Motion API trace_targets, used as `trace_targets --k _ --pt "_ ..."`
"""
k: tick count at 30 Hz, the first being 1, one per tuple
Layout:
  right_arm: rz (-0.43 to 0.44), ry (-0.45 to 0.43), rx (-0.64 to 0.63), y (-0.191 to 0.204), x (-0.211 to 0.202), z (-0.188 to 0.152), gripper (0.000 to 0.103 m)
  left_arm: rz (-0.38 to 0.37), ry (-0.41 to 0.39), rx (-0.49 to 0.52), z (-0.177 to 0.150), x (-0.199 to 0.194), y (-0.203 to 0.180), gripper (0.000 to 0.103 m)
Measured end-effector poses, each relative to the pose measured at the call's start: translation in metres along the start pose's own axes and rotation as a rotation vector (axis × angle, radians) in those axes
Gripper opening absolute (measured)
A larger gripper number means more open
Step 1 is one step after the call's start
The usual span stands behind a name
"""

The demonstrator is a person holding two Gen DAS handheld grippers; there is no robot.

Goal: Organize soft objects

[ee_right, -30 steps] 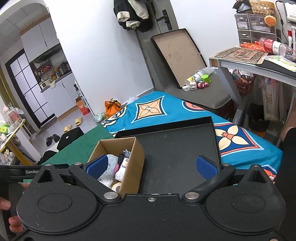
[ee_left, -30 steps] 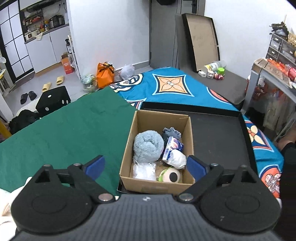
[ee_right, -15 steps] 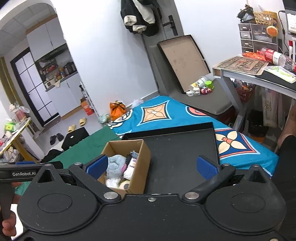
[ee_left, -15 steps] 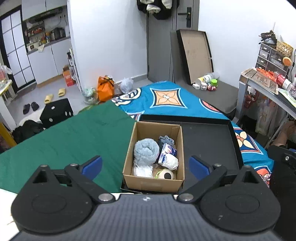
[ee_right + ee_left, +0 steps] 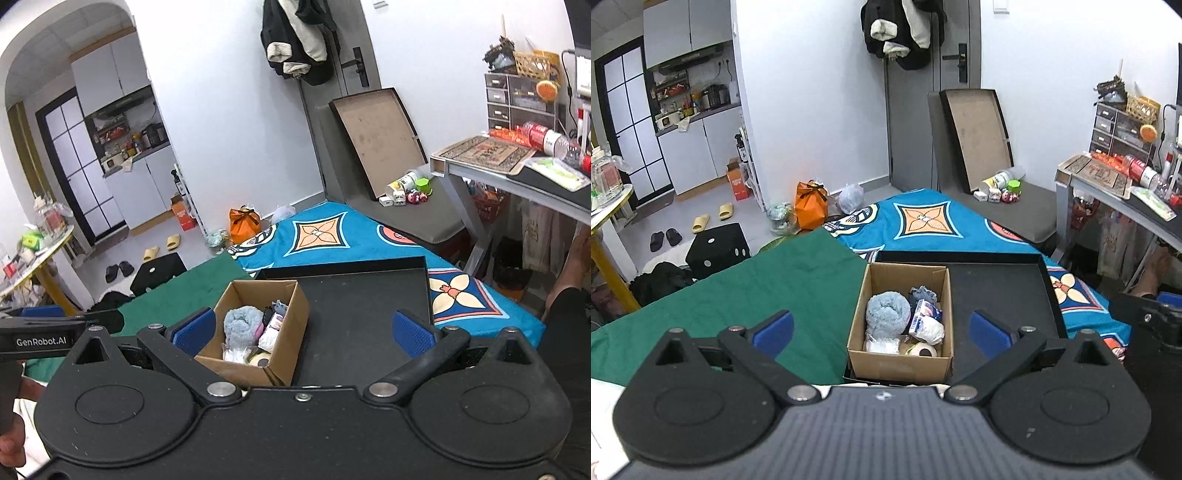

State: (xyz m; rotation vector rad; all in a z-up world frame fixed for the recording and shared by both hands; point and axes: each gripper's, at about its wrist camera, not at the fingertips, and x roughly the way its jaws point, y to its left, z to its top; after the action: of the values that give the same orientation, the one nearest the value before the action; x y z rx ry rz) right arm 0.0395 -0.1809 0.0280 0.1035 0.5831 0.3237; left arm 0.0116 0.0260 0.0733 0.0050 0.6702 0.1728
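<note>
Soft items apparently all sit in the cardboard box (image 5: 900, 360) on the black tray (image 5: 997, 288); left gripper (image 5: 882, 328) and right gripper (image 5: 303, 330) hang empty, jaws wide apart.

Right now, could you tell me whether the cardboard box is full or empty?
Partly full. The cardboard box stands open-topped in the black tray, holding a fluffy blue roll and several smaller soft items below its rim.

The left gripper (image 5: 882, 328) is showing a black, ribbed housing with two round discs, silver pivot screws and angular black linkage arms ending in blue textured pads (image 5: 990, 328). The right gripper (image 5: 302, 331) is wearing the same matte black body, silver screws and blue pads. A white "GenRobot.AI" label is appearing on the left gripper's side in the right wrist view.
</note>
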Motion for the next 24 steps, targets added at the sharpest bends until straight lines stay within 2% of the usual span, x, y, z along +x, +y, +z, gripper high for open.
trace_targets --k 5,15,24 --pt "0.030 0.008 -0.020 0.007 -0.010 -0.004 0.103 -0.004 -0.015 -0.018 -0.006 -0.015 0.002 0.102" --pt "-0.005 -0.011 -0.067 0.021 -0.028 -0.014 0.103 -0.015 -0.032 -0.037 -0.020 -0.036 0.003 0.102" --pt "-0.027 -0.016 -0.040 0.013 -0.035 -0.019 0.103 -0.017 -0.035 -0.030 -0.030 -0.041 -0.001 0.102"
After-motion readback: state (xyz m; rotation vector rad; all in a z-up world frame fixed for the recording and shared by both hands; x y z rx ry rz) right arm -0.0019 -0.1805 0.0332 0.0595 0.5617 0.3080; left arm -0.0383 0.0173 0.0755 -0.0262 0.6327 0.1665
